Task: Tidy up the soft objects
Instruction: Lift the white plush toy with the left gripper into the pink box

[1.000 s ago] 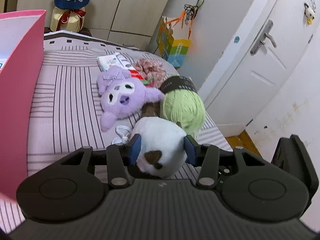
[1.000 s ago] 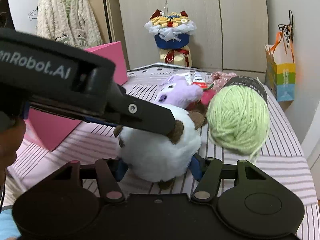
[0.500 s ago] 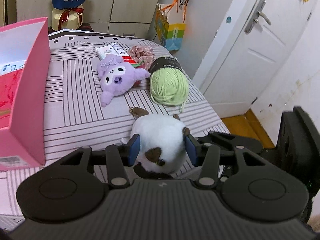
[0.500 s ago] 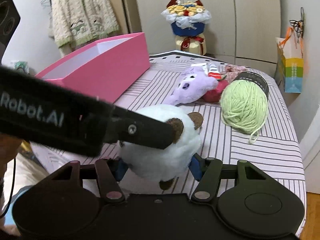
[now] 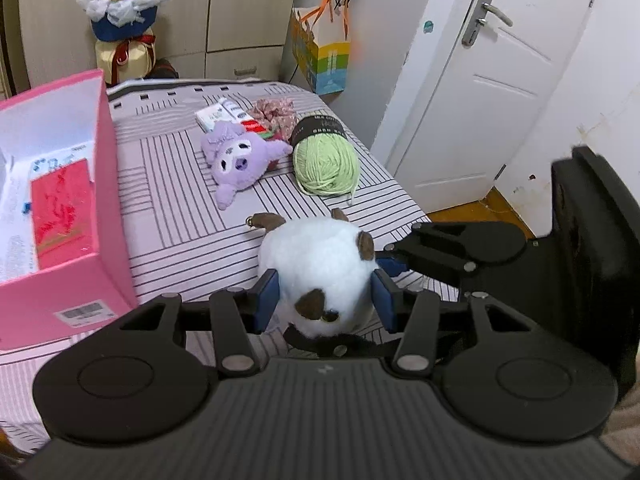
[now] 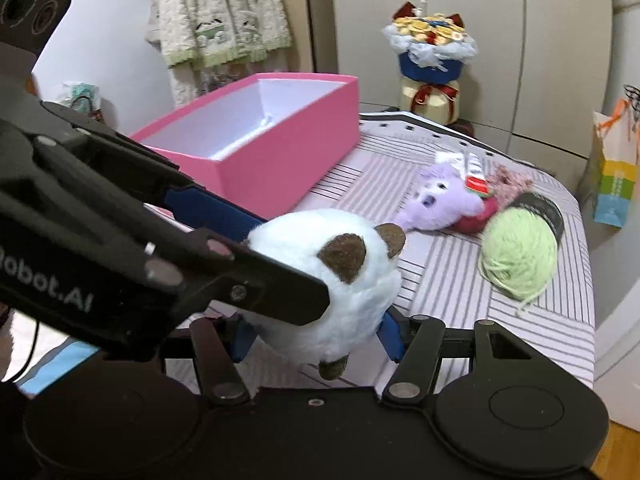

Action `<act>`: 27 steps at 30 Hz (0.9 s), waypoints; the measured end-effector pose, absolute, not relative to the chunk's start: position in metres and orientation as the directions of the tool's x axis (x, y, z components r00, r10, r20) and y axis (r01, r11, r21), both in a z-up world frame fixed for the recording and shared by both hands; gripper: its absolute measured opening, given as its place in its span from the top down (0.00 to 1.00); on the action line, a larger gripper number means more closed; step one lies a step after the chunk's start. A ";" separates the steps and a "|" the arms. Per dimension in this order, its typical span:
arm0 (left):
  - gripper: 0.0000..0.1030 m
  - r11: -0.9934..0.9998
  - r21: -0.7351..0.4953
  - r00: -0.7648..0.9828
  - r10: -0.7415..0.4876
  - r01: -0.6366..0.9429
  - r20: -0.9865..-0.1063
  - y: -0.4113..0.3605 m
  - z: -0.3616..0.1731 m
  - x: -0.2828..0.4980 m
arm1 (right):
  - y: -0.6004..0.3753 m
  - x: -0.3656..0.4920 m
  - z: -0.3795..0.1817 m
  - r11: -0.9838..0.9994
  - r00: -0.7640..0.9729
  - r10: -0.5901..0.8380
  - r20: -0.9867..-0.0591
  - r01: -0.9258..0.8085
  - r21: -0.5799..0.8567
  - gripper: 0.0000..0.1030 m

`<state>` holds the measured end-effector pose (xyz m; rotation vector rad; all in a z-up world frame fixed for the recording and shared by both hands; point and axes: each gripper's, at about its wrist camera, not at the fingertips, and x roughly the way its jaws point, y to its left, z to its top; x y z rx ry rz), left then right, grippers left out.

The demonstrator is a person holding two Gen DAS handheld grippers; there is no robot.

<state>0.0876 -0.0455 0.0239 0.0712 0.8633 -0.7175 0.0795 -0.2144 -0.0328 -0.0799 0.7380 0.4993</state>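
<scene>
A white plush with brown ears (image 5: 320, 264) (image 6: 344, 280) is held in the air above the striped bed, gripped from two sides. My left gripper (image 5: 324, 300) is shut on it, and my right gripper (image 6: 316, 336) is shut on it too. A purple plush (image 5: 240, 156) (image 6: 440, 196), a green yarn ball (image 5: 324, 160) (image 6: 520, 252) and a floral scrunchie (image 5: 276, 112) lie on the bed further off. An open pink box (image 5: 60, 208) (image 6: 272, 136) stands to the left.
A small white packet (image 5: 220, 112) lies behind the purple plush. A bouquet (image 6: 432, 64) stands by the wardrobe beyond the bed. A colourful paper bag (image 5: 320, 56) hangs near a white door (image 5: 500, 60). The bed edge (image 5: 404, 196) is to the right.
Both grippers have lifted the white plush off the bed and pulled it back. The other toys now look smaller and further away, and the pink box has come more into view.
</scene>
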 end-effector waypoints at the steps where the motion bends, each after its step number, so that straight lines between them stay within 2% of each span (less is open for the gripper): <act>1: 0.54 0.766 -0.218 0.438 -0.549 0.606 -0.712 -0.042 0.028 0.085 | -0.211 0.078 -0.028 0.874 0.624 0.416 -0.662 -0.476 0.100 0.36; 7: 0.53 0.778 -0.195 0.489 -0.546 0.597 -0.681 -0.012 0.053 0.065 | -0.188 0.073 0.001 0.830 0.601 0.464 -0.650 -0.552 0.082 0.36; 14: 0.53 0.826 -0.160 0.598 -0.511 0.541 -0.618 0.024 0.085 0.046 | -0.164 0.071 0.031 0.777 0.604 0.556 -0.571 -0.621 0.101 0.35; 27: 0.52 0.900 -0.118 0.739 -0.414 0.420 -0.531 0.081 0.120 0.071 | -0.112 0.122 0.061 0.685 0.560 0.687 -0.464 -0.712 0.155 0.35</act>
